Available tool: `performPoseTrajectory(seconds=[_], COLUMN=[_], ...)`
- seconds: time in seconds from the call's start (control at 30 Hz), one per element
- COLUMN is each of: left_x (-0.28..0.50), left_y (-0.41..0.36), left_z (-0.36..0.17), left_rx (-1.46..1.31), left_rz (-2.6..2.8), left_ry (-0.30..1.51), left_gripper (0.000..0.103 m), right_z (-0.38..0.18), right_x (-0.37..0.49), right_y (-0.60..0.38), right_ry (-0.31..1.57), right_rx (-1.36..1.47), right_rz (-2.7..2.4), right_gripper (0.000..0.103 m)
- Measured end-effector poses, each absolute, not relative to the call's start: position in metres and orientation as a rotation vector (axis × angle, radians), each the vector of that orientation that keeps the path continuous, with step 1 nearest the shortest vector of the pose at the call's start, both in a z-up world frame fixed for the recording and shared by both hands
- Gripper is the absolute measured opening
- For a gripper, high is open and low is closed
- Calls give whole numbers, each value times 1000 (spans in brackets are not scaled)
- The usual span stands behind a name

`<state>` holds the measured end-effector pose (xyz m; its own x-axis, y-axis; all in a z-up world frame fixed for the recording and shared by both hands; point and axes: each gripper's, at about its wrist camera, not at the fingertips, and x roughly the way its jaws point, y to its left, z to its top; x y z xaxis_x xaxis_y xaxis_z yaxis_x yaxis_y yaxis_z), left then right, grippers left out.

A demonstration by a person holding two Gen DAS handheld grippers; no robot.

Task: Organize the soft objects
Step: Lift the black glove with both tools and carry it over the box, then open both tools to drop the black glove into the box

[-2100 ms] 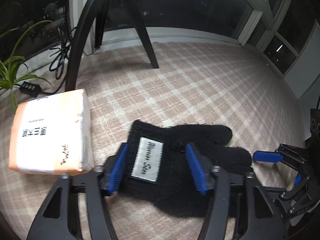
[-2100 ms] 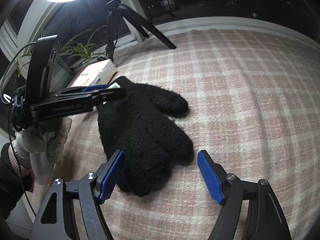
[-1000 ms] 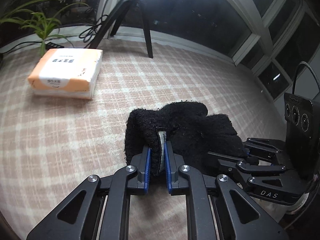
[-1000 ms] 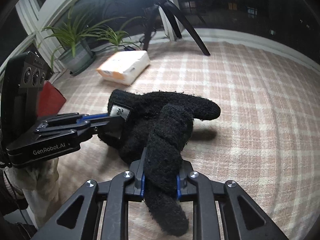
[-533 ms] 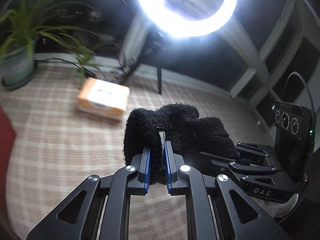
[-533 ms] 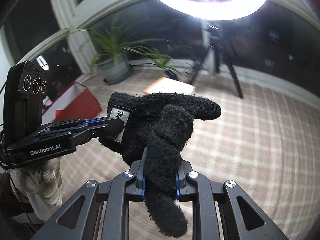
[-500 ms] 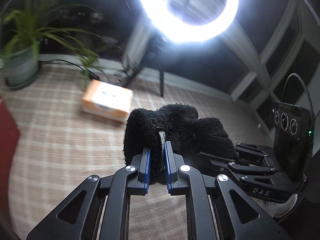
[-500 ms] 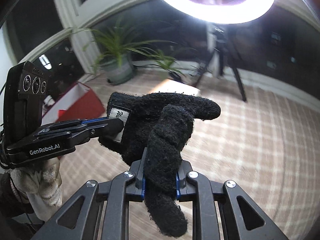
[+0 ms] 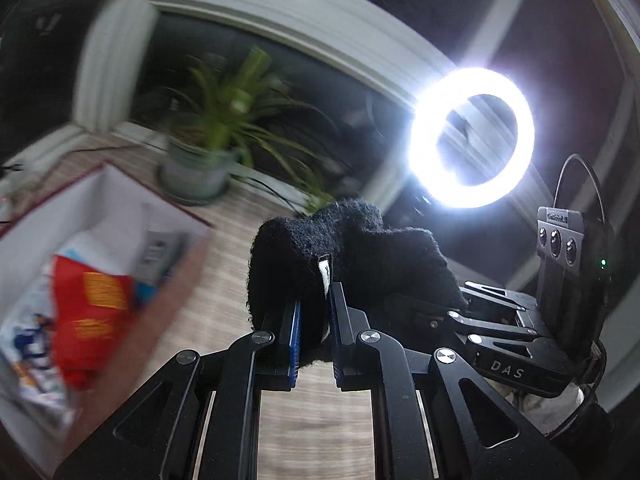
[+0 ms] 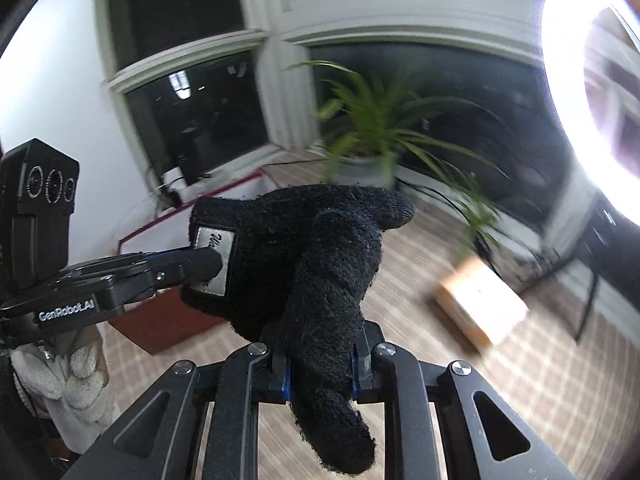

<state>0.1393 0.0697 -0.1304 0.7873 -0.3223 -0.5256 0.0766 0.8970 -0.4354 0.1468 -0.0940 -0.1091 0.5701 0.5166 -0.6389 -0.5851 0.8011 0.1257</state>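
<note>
A fuzzy black glove point(image 9: 352, 256) with a white label hangs in the air between both grippers. My left gripper point(image 9: 314, 312) is shut on its cuff at the label. My right gripper point(image 10: 322, 360) is shut on the glove's fingers point(image 10: 332, 300); one glove finger droops below the jaws. In the right wrist view the left gripper point(image 10: 208, 260) pinches the label end of the glove. In the left wrist view the right gripper point(image 9: 460, 312) shows just behind the glove, its tips hidden by it.
A red box point(image 9: 168, 300) with a white inside stands open at the left and holds red and blue packages point(image 9: 80, 308). A potted plant point(image 9: 208, 152) and a bright ring light point(image 9: 472, 136) stand behind. A tissue pack point(image 10: 480, 308) lies on the checked carpet.
Both grippers have swung left with the glove still held between them. The red box has come into view at the left, and the tissue pack has slid off to the right.
</note>
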Motion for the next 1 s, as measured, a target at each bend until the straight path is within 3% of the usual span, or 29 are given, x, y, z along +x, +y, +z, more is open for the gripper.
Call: performPoseTrajectory(seconds=[0.53, 1.0], left_x=[88, 73], left_y=[180, 217], left_z=[-130, -145], left_rx=[-531, -559], left_rz=[81, 202], left_ry=[539, 565], left_gripper=[8, 8], right_z=[-108, -135], right_x=[172, 195], right_y=[50, 118], right_ry=[676, 682], right_rx=[-330, -440], right_rz=[818, 813], right_gripper=[17, 17])
